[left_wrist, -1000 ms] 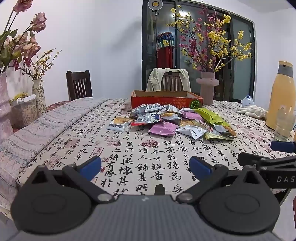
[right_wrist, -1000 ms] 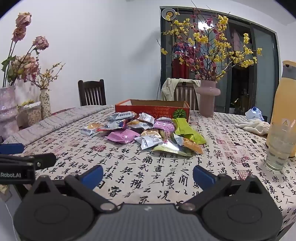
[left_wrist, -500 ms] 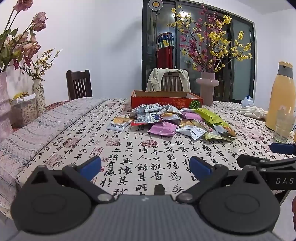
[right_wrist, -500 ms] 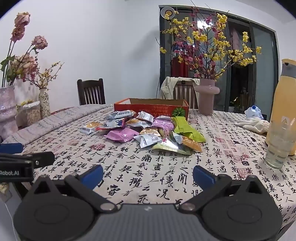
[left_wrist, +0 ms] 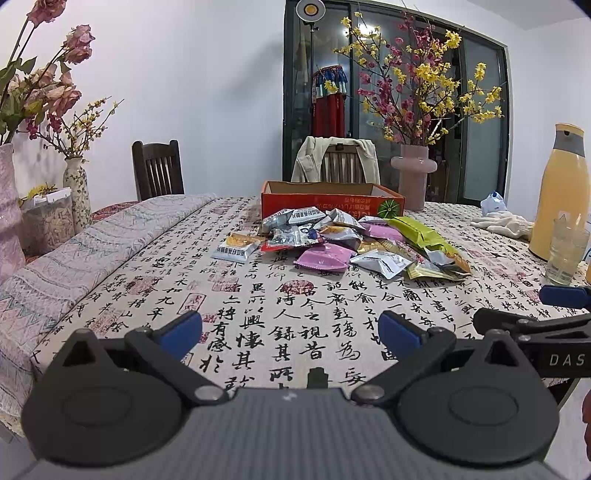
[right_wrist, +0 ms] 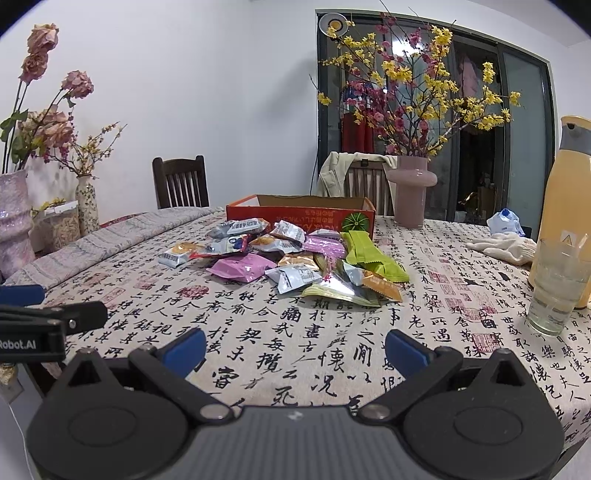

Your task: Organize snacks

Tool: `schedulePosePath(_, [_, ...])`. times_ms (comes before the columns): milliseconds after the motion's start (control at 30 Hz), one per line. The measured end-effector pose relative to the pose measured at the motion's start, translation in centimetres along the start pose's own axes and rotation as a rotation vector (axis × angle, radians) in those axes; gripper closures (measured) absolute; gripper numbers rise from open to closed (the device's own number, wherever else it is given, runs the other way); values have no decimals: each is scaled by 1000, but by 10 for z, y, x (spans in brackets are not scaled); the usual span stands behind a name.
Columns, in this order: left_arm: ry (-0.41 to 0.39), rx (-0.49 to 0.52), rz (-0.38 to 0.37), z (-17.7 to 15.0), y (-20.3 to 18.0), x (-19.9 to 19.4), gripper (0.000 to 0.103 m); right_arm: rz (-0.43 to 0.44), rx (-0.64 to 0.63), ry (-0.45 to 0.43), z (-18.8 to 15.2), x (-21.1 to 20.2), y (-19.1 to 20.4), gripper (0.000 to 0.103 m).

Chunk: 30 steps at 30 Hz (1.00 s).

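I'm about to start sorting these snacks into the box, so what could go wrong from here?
The snack packets overlap in a loose pile, so a claw may pinch two at once or drag neighbours along. The drinking glass stands near the table's right edge, beside the right claw; a wide swing could tip it. The orange box sits behind the pile, so reaching over could scatter packets.

Both feeds read evenly lit, soft indoor light, no harsh shadows on the tablecloth (left_wrist: 258,314). I see a round lamp (left_wrist: 309,8) glowing at the top of the dark glass door (right_wrist: 524,129), with mild glare there. Strong fisheye bowing at the edges; corners vignette to black. Centre is sharp; the gripper bodies close to the lens look slightly soft.
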<state>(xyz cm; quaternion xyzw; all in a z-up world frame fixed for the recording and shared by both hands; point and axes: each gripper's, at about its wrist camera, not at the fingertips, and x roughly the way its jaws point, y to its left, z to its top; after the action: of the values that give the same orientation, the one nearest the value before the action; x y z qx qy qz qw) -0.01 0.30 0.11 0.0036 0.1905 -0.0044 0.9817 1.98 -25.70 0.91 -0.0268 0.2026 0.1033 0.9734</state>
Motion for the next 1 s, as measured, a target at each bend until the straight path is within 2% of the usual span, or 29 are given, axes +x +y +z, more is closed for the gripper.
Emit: schedulePosePath(1000, [-6, 8, 3, -1, -1, -1, 0, -4, 8, 10, -1, 2, -1, 0])
